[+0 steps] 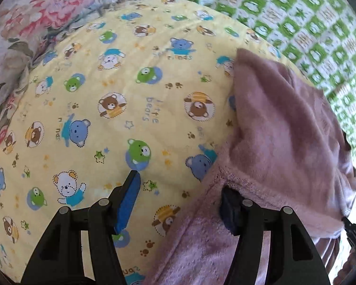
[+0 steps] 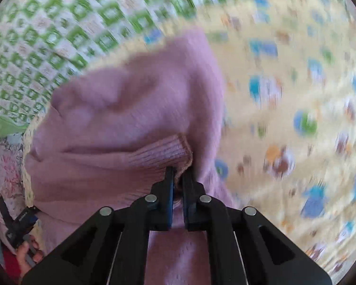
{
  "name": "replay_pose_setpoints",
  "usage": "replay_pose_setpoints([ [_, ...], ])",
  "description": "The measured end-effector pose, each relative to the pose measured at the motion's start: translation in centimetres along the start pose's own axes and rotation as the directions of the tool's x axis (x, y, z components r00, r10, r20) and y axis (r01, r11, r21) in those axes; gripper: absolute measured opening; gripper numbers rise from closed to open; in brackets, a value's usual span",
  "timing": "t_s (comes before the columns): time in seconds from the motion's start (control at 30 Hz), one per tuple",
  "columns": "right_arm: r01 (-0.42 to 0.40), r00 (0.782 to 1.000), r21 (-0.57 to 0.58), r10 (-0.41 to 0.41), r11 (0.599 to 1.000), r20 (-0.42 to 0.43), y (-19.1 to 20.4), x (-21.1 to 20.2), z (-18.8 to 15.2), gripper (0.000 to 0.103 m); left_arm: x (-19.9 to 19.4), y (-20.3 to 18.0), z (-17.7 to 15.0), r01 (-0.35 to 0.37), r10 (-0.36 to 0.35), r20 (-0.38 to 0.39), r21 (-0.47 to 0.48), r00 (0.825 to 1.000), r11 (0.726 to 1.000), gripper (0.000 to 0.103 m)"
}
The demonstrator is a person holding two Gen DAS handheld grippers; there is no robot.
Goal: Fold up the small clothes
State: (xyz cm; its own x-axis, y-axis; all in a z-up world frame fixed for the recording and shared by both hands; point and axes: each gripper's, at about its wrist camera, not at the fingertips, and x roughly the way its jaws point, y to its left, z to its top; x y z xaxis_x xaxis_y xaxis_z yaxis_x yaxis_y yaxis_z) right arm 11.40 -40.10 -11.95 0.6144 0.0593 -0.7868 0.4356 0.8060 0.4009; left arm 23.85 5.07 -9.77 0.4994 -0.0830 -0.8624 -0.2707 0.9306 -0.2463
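Note:
A pink fleecy garment [image 1: 280, 130] lies bunched on a yellow bear-print sheet [image 1: 111, 90]. In the left wrist view my left gripper [image 1: 180, 182] stands open. Its blue-padded finger [image 1: 128, 204] rests over the bare sheet, and the other finger [image 1: 230, 211] is tucked against the garment's stitched hem, with no cloth pinched between them. In the blurred right wrist view my right gripper [image 2: 178, 172] is shut on the ribbed cuff [image 2: 161, 154] of the pink garment [image 2: 130, 99], which is heaped to the left and ahead of it.
A green-and-white checked quilt [image 1: 308, 23] [image 2: 35, 35] lies beyond the yellow sheet [image 2: 284, 95]. Floral fabric [image 1: 23, 23] borders the sheet at the upper left. A person's hand [image 2: 28, 254] shows at the lower left of the right wrist view.

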Motion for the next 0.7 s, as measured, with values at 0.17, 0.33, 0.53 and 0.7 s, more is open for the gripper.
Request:
replay_pose_setpoints([
  [0.17, 0.050, 0.986, -0.109, -0.032, 0.993, 0.164, 3.9, -4.5, -0.8, 0.053, -2.7, 0.5, -0.9, 0.046, -0.045, -0.022, 0.076, 0.999, 0.996, 0.065],
  [0.33, -0.093, 0.984, -0.336, 0.139, 0.937, 0.115, 12.2, -4.2, -0.8, 0.053, -6.9, 2.2, -2.7, 0.080, -0.078, -0.025, 0.089, 0.997, 0.993, 0.063],
  [0.53, -0.308, 0.941, -0.552, 0.335, 0.775, -0.055, 24.5, 0.2, -1.2, 0.053, -7.1, 0.9, -3.3, 0.358, -0.364, -0.121, -0.066, 0.924, 0.931, 0.063],
  [0.7, -0.392, 0.915, -0.668, 0.341, 0.633, -0.214, 33.3, 5.4, -2.1, 0.053, -4.2, -1.1, -2.3, 0.394, -0.409, -0.145, -0.123, 0.901, 0.911, 0.064],
])
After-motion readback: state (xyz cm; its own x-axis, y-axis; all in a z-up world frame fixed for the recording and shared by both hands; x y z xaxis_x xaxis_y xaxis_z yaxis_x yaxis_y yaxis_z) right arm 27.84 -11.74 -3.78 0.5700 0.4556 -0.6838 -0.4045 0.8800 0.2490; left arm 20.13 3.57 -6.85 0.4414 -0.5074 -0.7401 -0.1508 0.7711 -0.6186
